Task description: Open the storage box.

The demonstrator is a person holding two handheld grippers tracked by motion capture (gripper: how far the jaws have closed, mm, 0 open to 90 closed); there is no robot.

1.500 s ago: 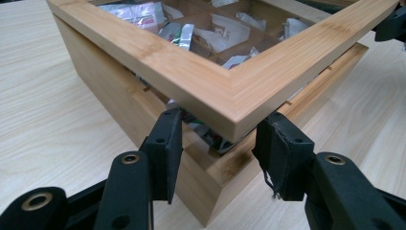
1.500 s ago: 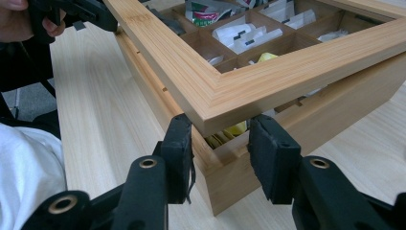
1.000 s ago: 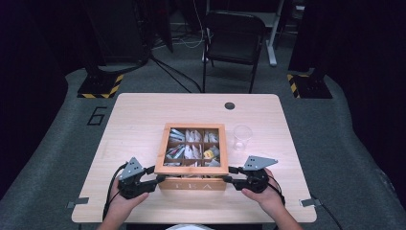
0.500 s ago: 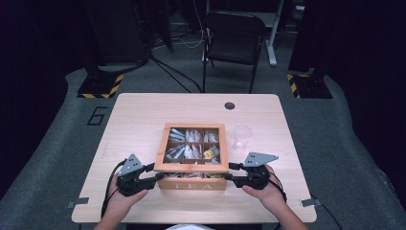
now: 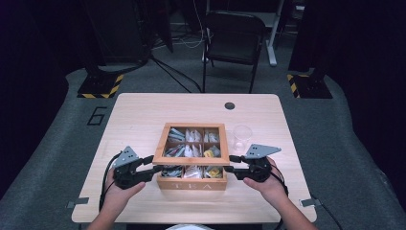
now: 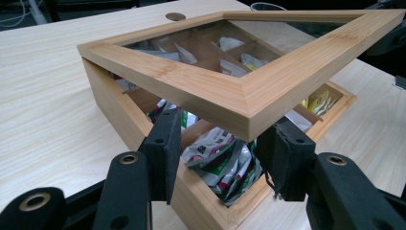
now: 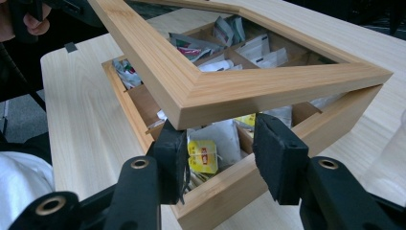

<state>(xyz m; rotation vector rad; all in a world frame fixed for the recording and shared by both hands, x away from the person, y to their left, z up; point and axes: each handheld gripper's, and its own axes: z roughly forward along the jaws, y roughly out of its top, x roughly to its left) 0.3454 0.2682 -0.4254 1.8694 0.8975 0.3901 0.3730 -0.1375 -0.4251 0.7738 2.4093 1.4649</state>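
A wooden tea box (image 5: 191, 184) marked TEA stands at the table's middle, with tea bags (image 5: 193, 171) in its compartments. Its glass-paned lid (image 5: 194, 126) is hinged at the back and tilted up at the front. My left gripper (image 5: 151, 165) is open at the lid's front left corner (image 6: 244, 103), which sits over the gap between its pads (image 6: 165, 143). My right gripper (image 5: 231, 163) is open at the front right corner (image 7: 191, 103), above its pads (image 7: 277, 158). Tea bags (image 6: 225, 158) and a yellow packet (image 7: 203, 155) show under the raised lid.
A clear plastic cup (image 5: 242, 136) stands just right of the box, close to my right gripper. A small dark round cap (image 5: 230, 106) sits in the table near its far edge. A black chair (image 5: 234, 36) stands beyond the table (image 5: 139, 115).
Both grippers have edged in under the lid's front corners, and the front of the lid stands slightly higher over the box. The box itself has not moved.
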